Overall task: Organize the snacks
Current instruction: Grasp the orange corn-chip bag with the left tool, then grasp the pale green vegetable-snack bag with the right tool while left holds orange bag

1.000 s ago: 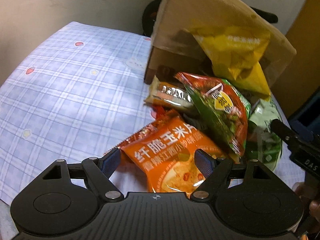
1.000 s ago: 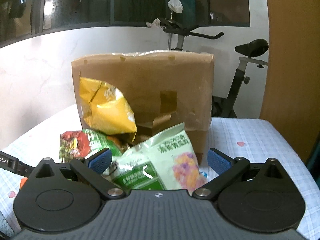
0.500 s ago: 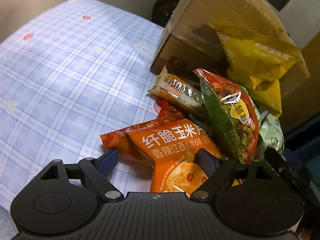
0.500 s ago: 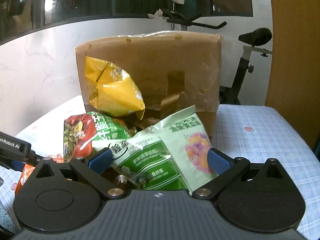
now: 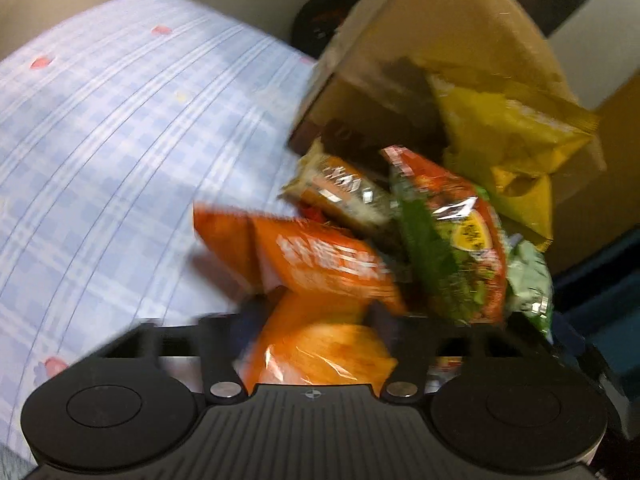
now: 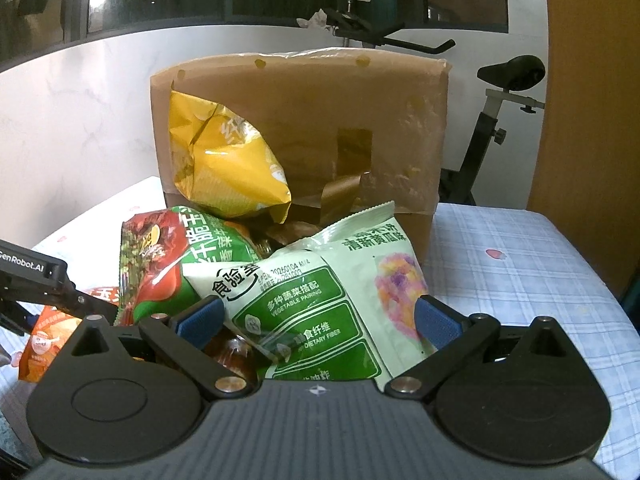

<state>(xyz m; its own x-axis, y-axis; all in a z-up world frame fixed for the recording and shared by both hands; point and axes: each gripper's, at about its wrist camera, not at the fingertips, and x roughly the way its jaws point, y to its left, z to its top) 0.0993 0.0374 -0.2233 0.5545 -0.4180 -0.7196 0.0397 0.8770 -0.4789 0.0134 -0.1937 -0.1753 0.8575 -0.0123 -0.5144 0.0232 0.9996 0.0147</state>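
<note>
A heap of snack bags lies on the blue checked tablecloth (image 5: 100, 140) in front of an upright cardboard box (image 6: 320, 100). My left gripper (image 5: 316, 312) is closing on the orange snack bag (image 5: 320, 264). The bag buckles between the pads, and this view is blurred. A red-and-green bag (image 5: 452, 248) and a yellow bag (image 5: 504, 136) sit to its right. My right gripper (image 6: 318, 318) stands open, with a pale green bag (image 6: 320, 292) lying between its blue pads (image 6: 200, 316).
A brown-wrapped snack (image 5: 340, 192) lies behind the orange bag. An exercise bike (image 6: 500, 120) stands behind the table at the right. A white wall and dark windows are at the back. Bare cloth stretches to the left of the heap.
The left jaws have narrowed onto the orange bag, which has crumpled and shifted. The left view has dipped and rolled. The pale green bag now sits slightly closer to the right gripper.
</note>
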